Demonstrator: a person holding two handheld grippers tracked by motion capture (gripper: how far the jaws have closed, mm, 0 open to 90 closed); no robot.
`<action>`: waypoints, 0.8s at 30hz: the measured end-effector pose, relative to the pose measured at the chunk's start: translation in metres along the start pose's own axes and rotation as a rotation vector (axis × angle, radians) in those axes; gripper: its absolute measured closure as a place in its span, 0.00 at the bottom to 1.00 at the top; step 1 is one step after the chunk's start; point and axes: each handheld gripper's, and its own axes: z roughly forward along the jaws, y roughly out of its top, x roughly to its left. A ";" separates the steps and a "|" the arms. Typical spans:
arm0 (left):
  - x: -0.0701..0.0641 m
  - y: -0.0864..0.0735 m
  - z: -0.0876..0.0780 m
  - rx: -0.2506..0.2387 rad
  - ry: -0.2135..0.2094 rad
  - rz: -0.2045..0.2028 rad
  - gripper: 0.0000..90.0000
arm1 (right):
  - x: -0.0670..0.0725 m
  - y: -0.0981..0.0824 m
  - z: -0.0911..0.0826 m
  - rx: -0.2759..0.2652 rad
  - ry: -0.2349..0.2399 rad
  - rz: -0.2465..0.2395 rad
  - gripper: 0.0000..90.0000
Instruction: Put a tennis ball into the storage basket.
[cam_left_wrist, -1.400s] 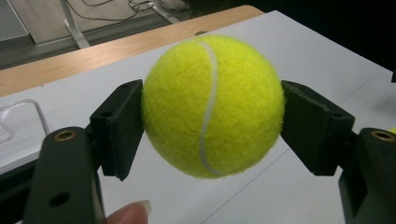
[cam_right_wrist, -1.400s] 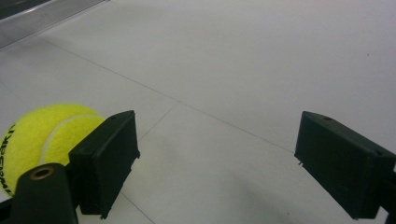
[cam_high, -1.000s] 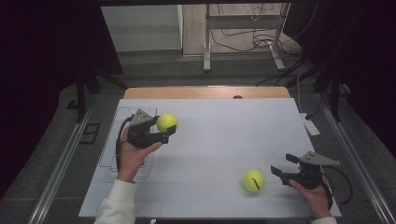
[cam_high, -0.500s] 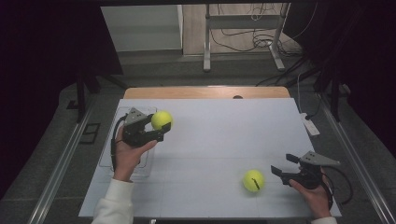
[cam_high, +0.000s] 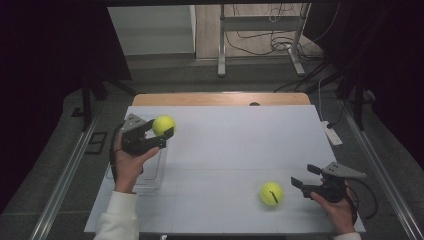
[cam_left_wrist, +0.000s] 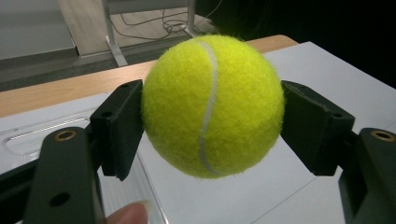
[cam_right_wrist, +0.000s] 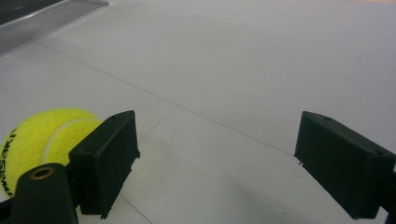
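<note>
My left gripper (cam_high: 162, 130) is shut on a yellow tennis ball (cam_high: 163, 125), held in the air above the left side of the white table. In the left gripper view the same ball (cam_left_wrist: 212, 105) sits squeezed between both black pads, with a fingertip at the bottom edge. A second tennis ball (cam_high: 271, 193) lies on the table near the front right. My right gripper (cam_high: 305, 176) stands open just right of it, nothing between its jaws. In the right gripper view that ball (cam_right_wrist: 44, 137) peeks out behind the left jaw, outside the gap.
A clear plastic tray (cam_high: 150, 172) lies flat on the table under my left hand. The white table top (cam_high: 235, 145) has a wooden strip (cam_high: 220, 99) along its far edge. A small white device (cam_high: 332, 134) rests at the right edge. Metal stand legs rise beyond the table.
My left hand has carried its ball a little to the left and slightly farther away over the tray. The right gripper and the ball on the table have kept still.
</note>
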 end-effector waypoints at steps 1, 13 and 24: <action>0.001 0.000 0.000 0.000 0.001 -0.001 0.30 | 0.000 0.000 0.000 0.001 0.000 -0.001 0.15; 0.025 -0.008 0.006 0.020 0.045 -0.044 0.30 | 0.000 0.000 0.001 0.006 0.003 -0.003 0.15; 0.036 -0.011 0.008 0.037 0.084 -0.072 0.30 | 0.000 -0.001 0.001 0.008 0.003 -0.002 0.15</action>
